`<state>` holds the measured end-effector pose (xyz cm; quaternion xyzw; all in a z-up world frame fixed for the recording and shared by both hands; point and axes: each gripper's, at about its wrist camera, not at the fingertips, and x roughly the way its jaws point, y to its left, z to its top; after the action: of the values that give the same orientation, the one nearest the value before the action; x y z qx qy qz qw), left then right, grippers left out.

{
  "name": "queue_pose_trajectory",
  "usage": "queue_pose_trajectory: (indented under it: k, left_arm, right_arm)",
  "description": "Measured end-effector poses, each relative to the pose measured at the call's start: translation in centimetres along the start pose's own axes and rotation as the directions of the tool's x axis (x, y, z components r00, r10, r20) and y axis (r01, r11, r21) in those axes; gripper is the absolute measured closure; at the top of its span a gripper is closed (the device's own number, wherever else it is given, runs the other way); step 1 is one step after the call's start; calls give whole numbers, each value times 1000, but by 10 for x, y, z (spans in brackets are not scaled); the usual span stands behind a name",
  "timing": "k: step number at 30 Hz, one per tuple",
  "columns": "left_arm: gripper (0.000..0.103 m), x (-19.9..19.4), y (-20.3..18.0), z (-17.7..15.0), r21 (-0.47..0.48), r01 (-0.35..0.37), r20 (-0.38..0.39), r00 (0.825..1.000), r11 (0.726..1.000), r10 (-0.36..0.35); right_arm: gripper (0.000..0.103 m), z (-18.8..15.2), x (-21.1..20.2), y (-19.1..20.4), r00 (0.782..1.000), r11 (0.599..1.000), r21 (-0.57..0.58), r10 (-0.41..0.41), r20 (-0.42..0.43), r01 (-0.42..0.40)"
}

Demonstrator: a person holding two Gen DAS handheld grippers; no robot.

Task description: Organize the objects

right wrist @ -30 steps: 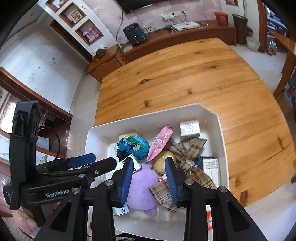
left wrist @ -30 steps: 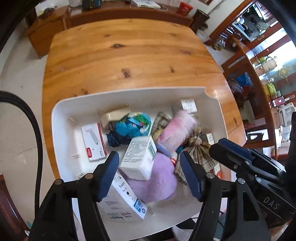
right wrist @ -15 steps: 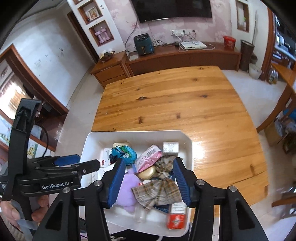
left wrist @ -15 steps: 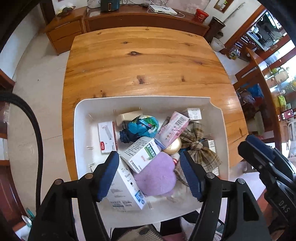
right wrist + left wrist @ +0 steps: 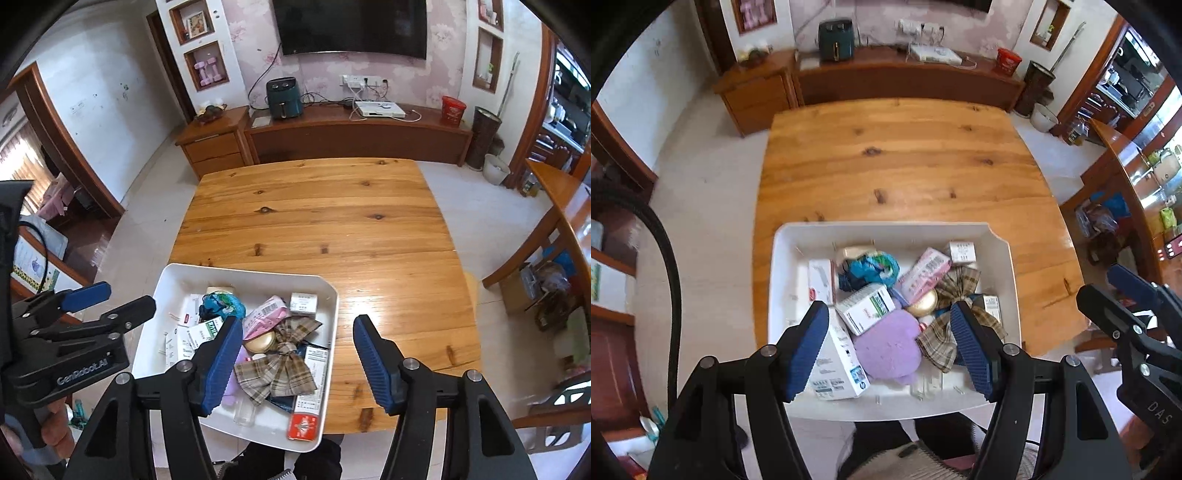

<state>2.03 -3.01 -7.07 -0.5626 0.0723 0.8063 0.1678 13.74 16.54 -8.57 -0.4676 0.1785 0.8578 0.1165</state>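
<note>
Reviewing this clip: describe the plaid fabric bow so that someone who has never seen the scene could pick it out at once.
On the near end of the wooden table sits a white tray full of small boxes and packets. The plaid bow lies in its right half, beside a round gold tin and below a pink packet. It is the only checked brown and beige cloth item there, knotted at its middle.

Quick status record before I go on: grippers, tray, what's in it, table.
left gripper: open, nothing between the pads, above the tray
right gripper: open, holding nothing, jaws have just been opening
tray: white, at the table's near edge
contents: plaid bow, purple plush, pink packet, gold tin, several boxes, all piled together
table: wooden, bare beyond the tray
</note>
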Motion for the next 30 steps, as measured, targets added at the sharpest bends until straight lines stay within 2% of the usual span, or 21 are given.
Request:
queue_pose_trajectory:
  k: [3,7,13,19,30]
  left_arm:
    - [31,-14,-9,0,13,-56,58,997,998,56]
    - [31,-25,-17,2,3,-67,86,994,998,66]
    - [31,-27,-27,0,-10,-98,86,991,995,98]
    - [31,-27,-37,-5,-23,-77,68,995,997,79]
    - [31,-30,-39,-12,-55,-90,80,992,994,95]
  right_arm:
    - [40,1,-2,-4,1000,1000,5,-13,-6,13]
    - [40,-4,-5,-7,1000,1000,7,-22,-15,22]
    - [40,-8,-5,-13,999,999,18,-38,-23,39]
    - [40,-10,-3,-14,998,999,9,-54,-28,54]
    - [40,-10,-1,-14,998,999,13,-49,-30,49]
